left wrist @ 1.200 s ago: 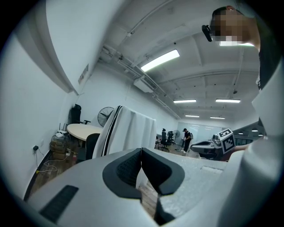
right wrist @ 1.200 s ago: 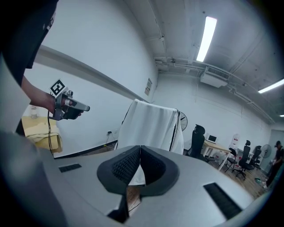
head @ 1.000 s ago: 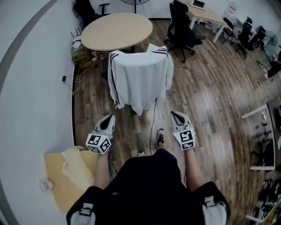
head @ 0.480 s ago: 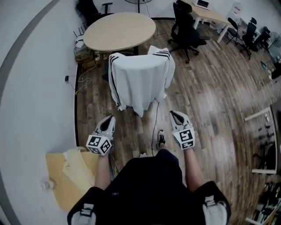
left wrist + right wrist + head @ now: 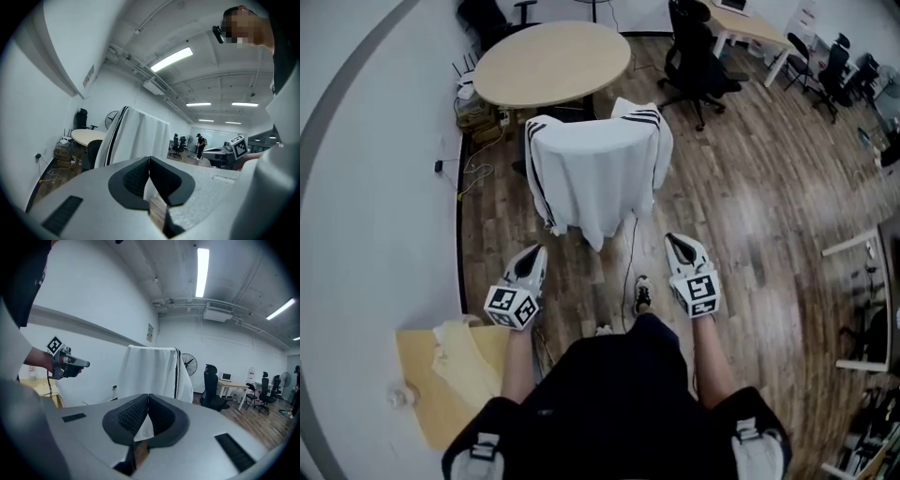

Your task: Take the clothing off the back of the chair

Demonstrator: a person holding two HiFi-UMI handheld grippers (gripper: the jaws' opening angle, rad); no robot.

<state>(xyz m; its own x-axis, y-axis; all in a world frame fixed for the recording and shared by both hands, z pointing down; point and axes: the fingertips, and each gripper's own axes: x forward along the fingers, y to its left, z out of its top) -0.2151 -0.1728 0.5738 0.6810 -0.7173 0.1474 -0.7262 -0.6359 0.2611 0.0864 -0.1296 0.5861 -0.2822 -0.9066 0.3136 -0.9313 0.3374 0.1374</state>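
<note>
A white garment with black stripes along its sleeves [image 5: 597, 169] hangs over the back of a chair, covering it fully; it also shows in the left gripper view [image 5: 140, 136] and the right gripper view [image 5: 152, 371]. My left gripper [image 5: 532, 258] is held short of the garment's lower left corner, jaws shut and empty. My right gripper [image 5: 677, 246] is level with it at the lower right, also shut on nothing. Both point at the garment with a stretch of wooden floor between.
A round beige table [image 5: 551, 62] stands just behind the chair, with boxes and cables [image 5: 473, 112] at its left by the white wall. Black office chairs [image 5: 698, 61] stand at the back right. A cable [image 5: 629, 253] trails on the floor. A tan surface with cloth [image 5: 455, 361] lies at my left.
Both grippers have edged slightly toward the draped chair; their jaws stay shut. The garment has not moved.
</note>
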